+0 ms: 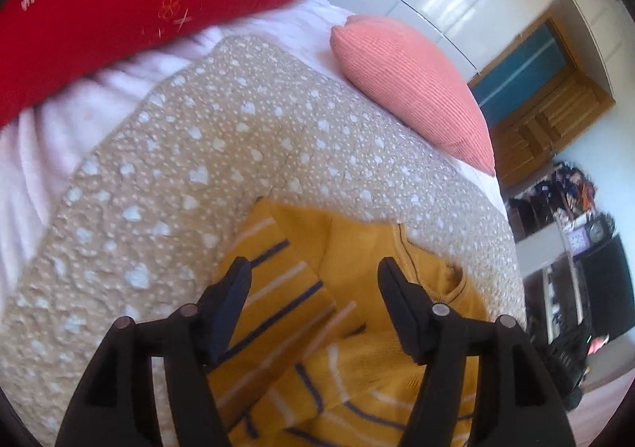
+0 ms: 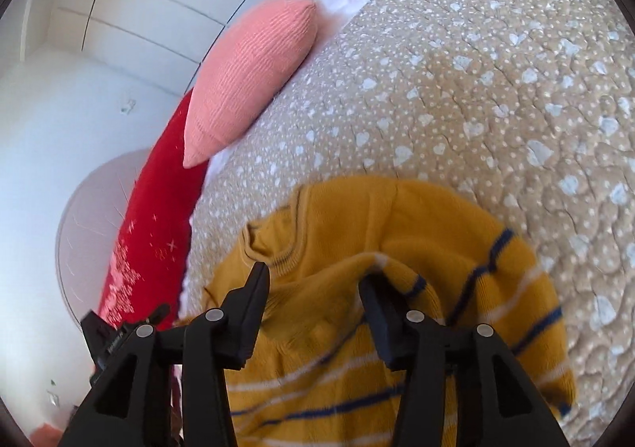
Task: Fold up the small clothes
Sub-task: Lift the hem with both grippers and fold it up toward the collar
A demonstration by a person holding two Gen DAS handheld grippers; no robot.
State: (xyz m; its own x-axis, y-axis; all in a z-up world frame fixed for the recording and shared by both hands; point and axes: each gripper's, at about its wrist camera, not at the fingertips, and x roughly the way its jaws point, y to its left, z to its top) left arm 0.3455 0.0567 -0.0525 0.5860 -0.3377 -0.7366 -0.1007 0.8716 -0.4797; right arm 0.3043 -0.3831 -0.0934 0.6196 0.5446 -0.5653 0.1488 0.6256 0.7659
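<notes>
A small mustard-yellow knit sweater [image 1: 357,248] with navy and white stripes lies on a beige quilt [image 1: 198,153] with white hearts. My left gripper [image 1: 315,268] is open just above the sweater, its jaws wide apart over a striped sleeve folded across the body. In the right wrist view the sweater [image 2: 357,217] lies with its neckline toward the left. My right gripper [image 2: 313,276] is open over it, one finger near the collar, the other at a raised striped fold. Neither holds cloth.
A pink ribbed cushion [image 1: 412,86] and a red patterned pillow [image 1: 119,6] lie at the far side of the bed on a white sheet [image 1: 47,137]; the cushion [image 2: 254,74] and red pillow [image 2: 151,233] also show in the right wrist view. A wooden door [image 1: 547,98] and cluttered shelves [image 1: 571,248] stand to the right.
</notes>
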